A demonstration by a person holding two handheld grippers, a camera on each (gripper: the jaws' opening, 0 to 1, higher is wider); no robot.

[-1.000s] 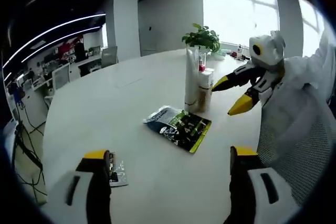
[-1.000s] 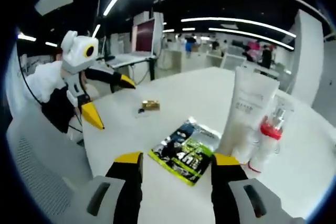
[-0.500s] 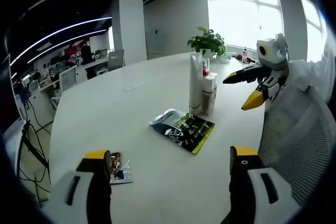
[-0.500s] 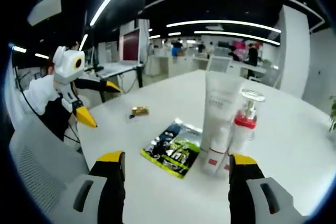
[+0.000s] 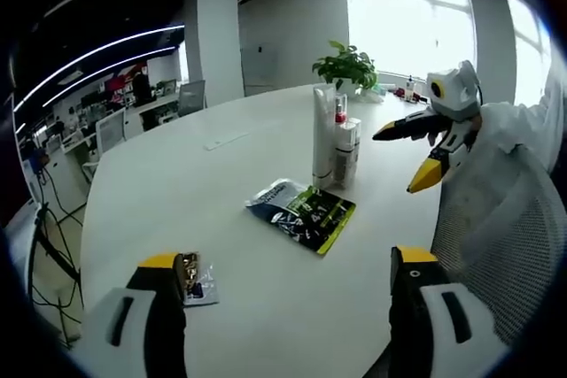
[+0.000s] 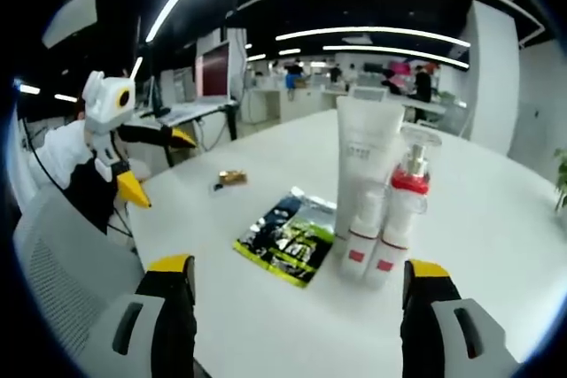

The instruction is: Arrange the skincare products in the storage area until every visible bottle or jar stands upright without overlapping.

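— Where did the skincare things stand?

— Bunched upright on the white table (image 6: 496,219), all touching or nearly so: a tall white tube (image 6: 368,165), a pump bottle (image 6: 409,192) with a red collar, and two small white bottles (image 6: 368,241) with red labels in front. In the left gripper view the same cluster (image 5: 334,143) stood past a flat dark-and-green sachet (image 5: 301,212), which lay just beside it.

— And the grippers?

— The right gripper (image 6: 297,294) had its jaws spread wide, holding nothing, low over the table edge facing the bottles. The left gripper (image 5: 288,294) was likewise wide apart and empty — a small foil packet (image 5: 195,276) lay just by its left jaw. Each gripper showed in the other's view, yellow tips parted: the left one (image 6: 159,164) and the right one (image 5: 409,152).

— Anything else?

— A potted plant (image 5: 344,64) behind the cluster.
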